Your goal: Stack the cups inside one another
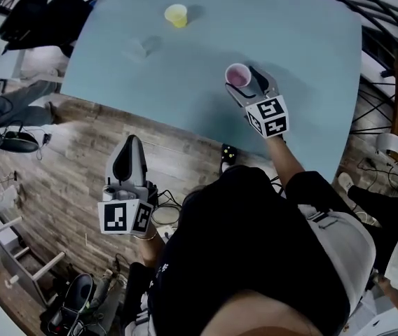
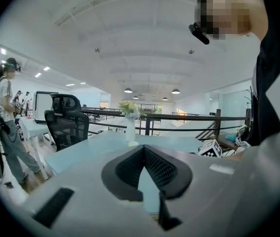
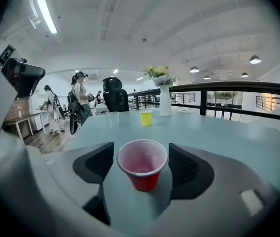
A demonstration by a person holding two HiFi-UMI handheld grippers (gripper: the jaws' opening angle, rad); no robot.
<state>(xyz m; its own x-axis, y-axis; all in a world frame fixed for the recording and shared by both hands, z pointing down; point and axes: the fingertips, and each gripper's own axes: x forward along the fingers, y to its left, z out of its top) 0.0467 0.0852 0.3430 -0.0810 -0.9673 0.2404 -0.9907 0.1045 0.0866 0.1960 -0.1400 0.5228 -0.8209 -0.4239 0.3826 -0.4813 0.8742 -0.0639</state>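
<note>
Pale-blue tabletop (image 1: 311,54) holds the red cup (image 3: 142,169) upright between my right gripper's (image 3: 142,161) spread, untouching jaws, so I judge the grasp comes next, while my left gripper (image 2: 143,148) waits closed and empty off the table.

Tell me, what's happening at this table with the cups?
A person holds a gripper in each hand. The right gripper is open around a red cup standing upright on the table, pads not pressing it. A yellow cup and a clear cup stand farther off, unstacked. The left gripper is shut, empty, off the table's edge.
</note>
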